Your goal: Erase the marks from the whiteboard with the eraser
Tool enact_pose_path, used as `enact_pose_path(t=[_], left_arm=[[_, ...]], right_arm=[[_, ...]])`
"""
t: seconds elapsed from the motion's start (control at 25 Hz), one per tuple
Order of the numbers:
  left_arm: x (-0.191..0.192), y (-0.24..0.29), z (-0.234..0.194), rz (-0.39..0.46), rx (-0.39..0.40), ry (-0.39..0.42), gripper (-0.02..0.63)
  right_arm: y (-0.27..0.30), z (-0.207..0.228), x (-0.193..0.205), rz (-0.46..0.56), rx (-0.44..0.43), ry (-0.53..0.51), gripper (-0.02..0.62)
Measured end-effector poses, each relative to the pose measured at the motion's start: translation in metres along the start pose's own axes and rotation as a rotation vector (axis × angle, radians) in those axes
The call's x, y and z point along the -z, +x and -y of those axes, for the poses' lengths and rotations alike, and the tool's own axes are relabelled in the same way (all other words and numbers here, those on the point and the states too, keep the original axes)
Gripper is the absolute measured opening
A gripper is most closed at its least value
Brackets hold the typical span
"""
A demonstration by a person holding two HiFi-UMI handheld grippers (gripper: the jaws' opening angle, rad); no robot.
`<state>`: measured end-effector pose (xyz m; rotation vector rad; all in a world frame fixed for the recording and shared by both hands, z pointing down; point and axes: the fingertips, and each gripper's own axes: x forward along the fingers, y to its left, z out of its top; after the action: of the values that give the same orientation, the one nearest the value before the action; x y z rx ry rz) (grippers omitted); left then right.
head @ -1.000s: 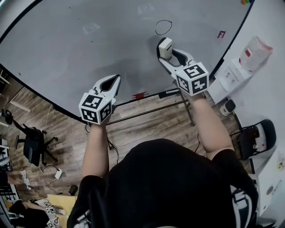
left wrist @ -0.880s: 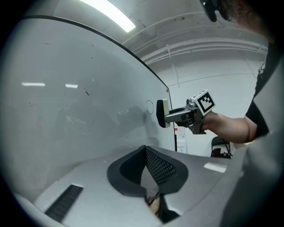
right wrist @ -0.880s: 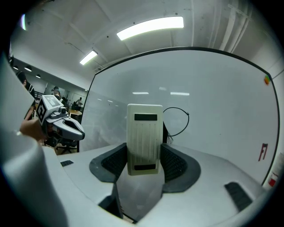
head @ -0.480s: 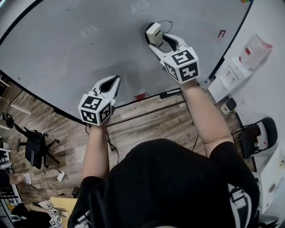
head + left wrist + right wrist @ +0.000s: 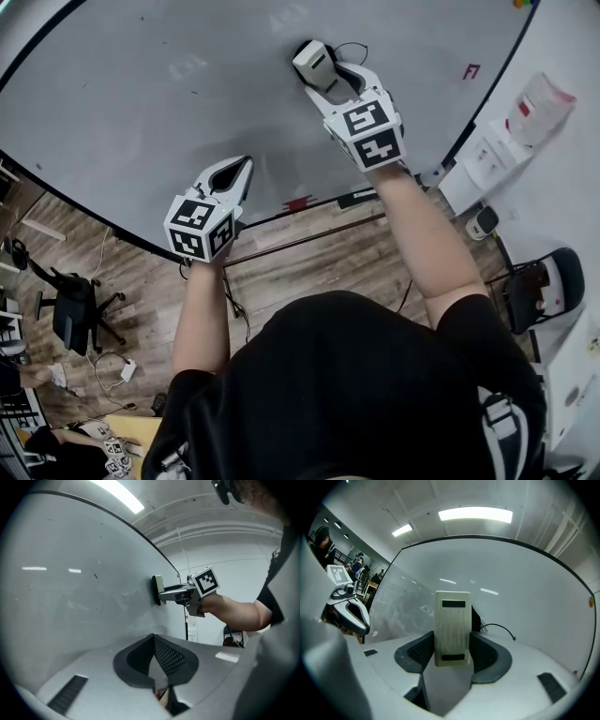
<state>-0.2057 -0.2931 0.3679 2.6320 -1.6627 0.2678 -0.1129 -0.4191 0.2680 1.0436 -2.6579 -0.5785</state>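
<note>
**While your right gripper (image 5: pixel 323 73) pins the eraser (image 5: pixel 312 60) to the whiteboard (image 5: pixel 141 94), your left gripper (image 5: pixel 242 171) hangs closed**

Head view: eraser between your right fingers, flat on the whiteboard; a black mark (image 5: pixel 354 45) just past them.
Left gripper view: fingers (image 5: pixel 171 656) pressed together, nothing between.
Right gripper view: both fingers pinch the eraser's (image 5: pixel 452 627) sides, mark (image 5: pixel 499 625) just right of them.

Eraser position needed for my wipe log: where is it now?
Head view, upper centre: eraser held in the right tool, flat against the whiteboard, beside the black mark.
</note>
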Motion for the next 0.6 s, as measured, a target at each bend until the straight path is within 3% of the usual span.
enact_pose_path(t=[0.6], left_arm=[[-0.003,0.011,0.007,0.003,0.026,0.009,0.011]], right_arm=[[0.004,0.003,0.002,-0.036,0.014,-0.005,0.230]])
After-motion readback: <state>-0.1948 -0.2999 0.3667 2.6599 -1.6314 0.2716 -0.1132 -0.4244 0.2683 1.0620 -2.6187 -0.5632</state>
